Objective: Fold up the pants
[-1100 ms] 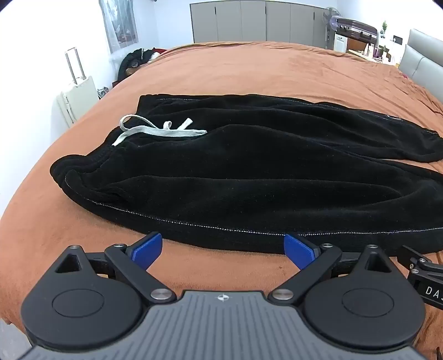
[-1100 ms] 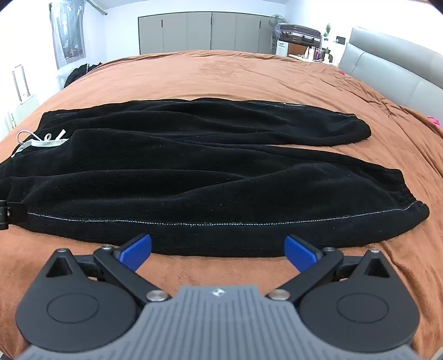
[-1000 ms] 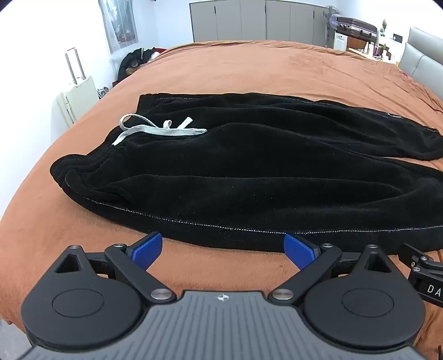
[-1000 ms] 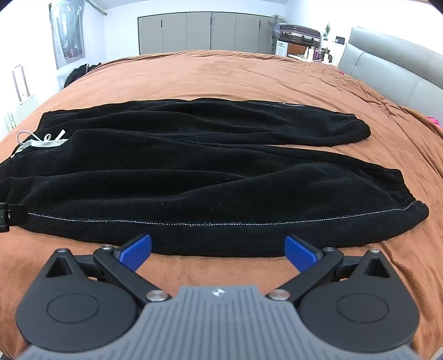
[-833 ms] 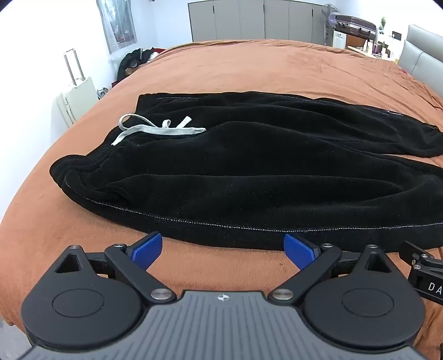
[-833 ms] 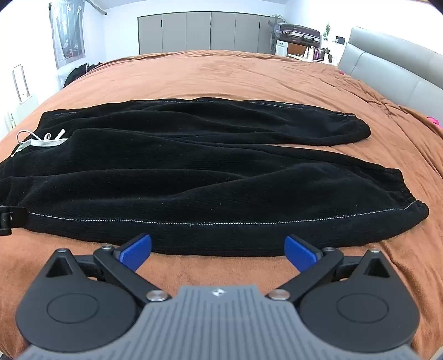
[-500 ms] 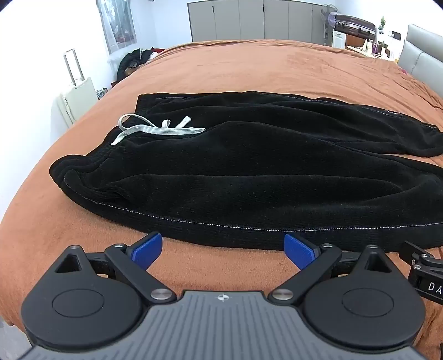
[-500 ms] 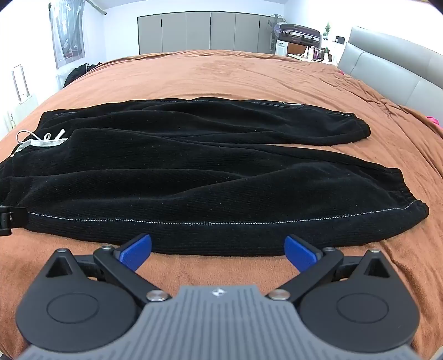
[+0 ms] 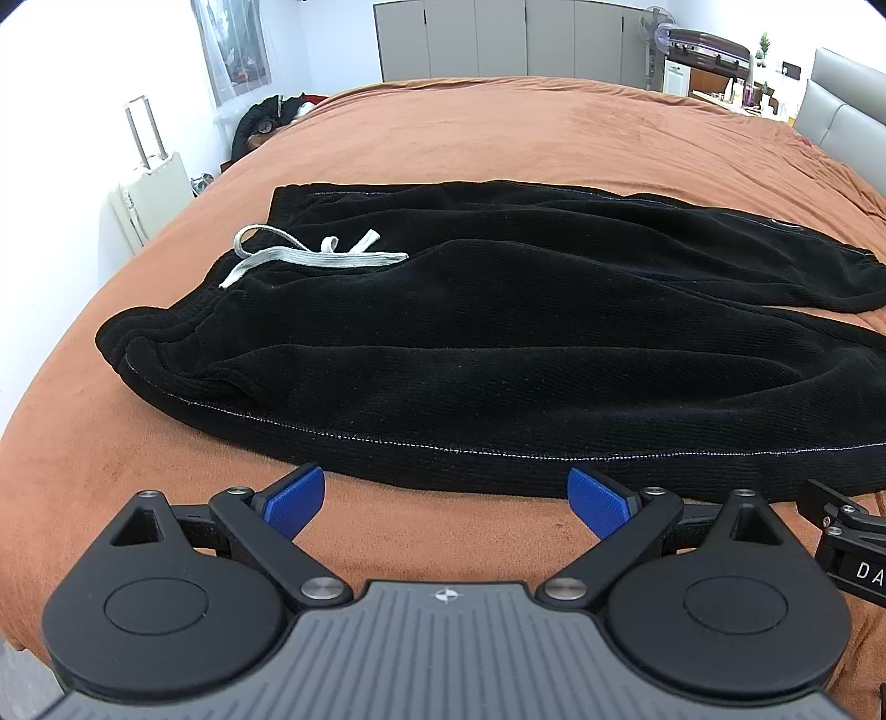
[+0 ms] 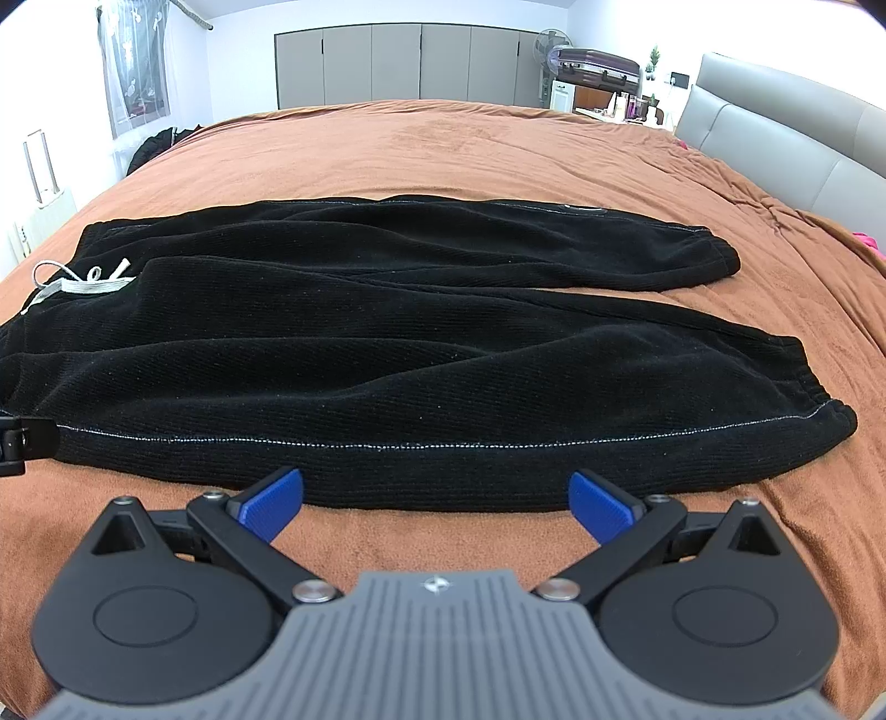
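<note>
Item: black pants [image 9: 498,343], flat on your bed [image 9: 498,127], long axis crosswise to both grippers. Left gripper [image 9: 446,495] nearest waistband, right gripper [image 10: 437,498] nearest cuffs; jaws apart, empty, just short of the hem.

Bedroom, white walls, bright even light. Large bed [image 10: 498,149] under a rust-brown cover fills most of both views. Grey padded headboard [image 10: 775,144] along the right side. Far wall: row of grey wardrobe doors [image 10: 398,61]. To their right a standing fan [image 10: 545,44] and a dark suitcase [image 10: 598,63] set up high. Left wall: sheer curtain [image 9: 232,50] over a window; below it a cream suitcase [image 9: 152,188] with handle raised, and a dark heap of clothes [image 9: 266,119] near the bed corner.
</note>
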Motion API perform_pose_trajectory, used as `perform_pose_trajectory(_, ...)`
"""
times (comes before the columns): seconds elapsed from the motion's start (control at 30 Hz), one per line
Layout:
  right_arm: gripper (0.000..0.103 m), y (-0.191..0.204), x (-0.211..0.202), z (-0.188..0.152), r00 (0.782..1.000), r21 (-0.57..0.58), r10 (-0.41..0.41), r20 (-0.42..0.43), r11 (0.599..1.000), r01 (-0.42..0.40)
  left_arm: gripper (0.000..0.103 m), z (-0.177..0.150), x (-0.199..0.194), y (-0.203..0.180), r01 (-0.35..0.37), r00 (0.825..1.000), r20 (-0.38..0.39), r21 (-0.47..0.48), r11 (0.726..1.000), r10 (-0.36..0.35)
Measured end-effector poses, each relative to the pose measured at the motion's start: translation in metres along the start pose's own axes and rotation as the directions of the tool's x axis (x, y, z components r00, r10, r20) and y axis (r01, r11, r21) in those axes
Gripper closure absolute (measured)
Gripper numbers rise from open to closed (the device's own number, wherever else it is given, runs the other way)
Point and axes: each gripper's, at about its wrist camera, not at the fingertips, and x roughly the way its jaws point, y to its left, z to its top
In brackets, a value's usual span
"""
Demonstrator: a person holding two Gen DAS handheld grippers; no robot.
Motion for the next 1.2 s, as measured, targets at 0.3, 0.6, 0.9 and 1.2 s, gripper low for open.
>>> perform_pose_trajectory(0.3, 0.005, 0.0000, 0.0000, 0.0000, 1.000, 0.000, 0.000, 0.000, 1.000, 0.000, 0.000, -0.0008, -0.0009, -0.0010, -0.003, 1.000, 0.005, 0.005, 1.000, 0.003)
perform_pose_trajectory(0.6, 0.005, 0.0001, -0.0002, -0.0002, 1.000, 0.000, 0.000, 0.000, 1.000, 0.000, 0.000, -0.0013, -0.0016, -0.0021, -0.004, 1.000, 0.007, 0.008, 1.000, 0.004)
perform_pose_trajectory(0.9, 0.005, 0.0002, 0.0001, 0.0002, 1.000, 0.000, 0.000, 0.000, 1.000, 0.000, 0.000, -0.0014, -0.0016, -0.0023, -0.005, 1.000, 0.007, 0.008, 1.000, 0.005)
perform_pose_trajectory(1.2, 0.005, 0.0002, 0.0005, 0.0002, 1.000, 0.000, 0.001, 0.000, 1.000, -0.001, 0.000, -0.0018, -0.0016, -0.0024, -0.005, 1.000, 0.009, 0.008, 1.000, 0.005)
